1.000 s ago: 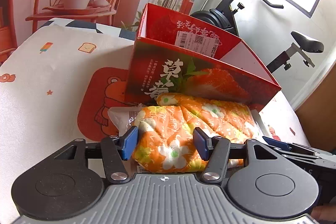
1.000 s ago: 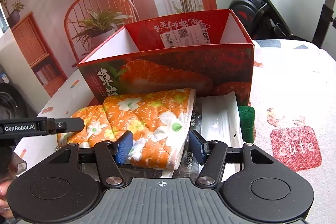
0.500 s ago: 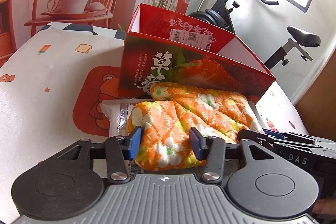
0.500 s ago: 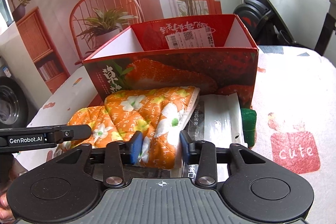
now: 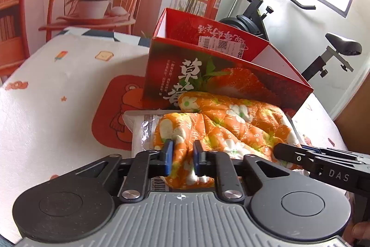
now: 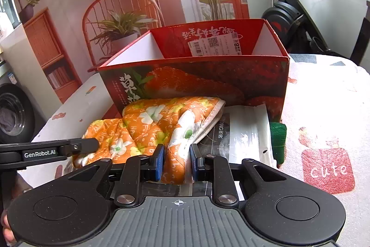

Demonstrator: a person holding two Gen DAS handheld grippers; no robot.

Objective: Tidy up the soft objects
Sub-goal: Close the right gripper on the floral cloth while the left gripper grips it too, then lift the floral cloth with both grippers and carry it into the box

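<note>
We are in a home: an exercise bike [image 5: 266, 22], a washing machine [image 6: 11, 112], a cartoon-print cloth [image 5: 57, 96] covering the surface.

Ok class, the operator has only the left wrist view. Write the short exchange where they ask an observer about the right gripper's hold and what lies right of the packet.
Operator: Has the right gripper got the cloth?
Observer: Yes. The right gripper has just been closing and pinches the cloth near its white-trimmed edge.
Operator: Anything right of the packet?
Observer: A green roll lies beside the packet, by the box corner.
</note>
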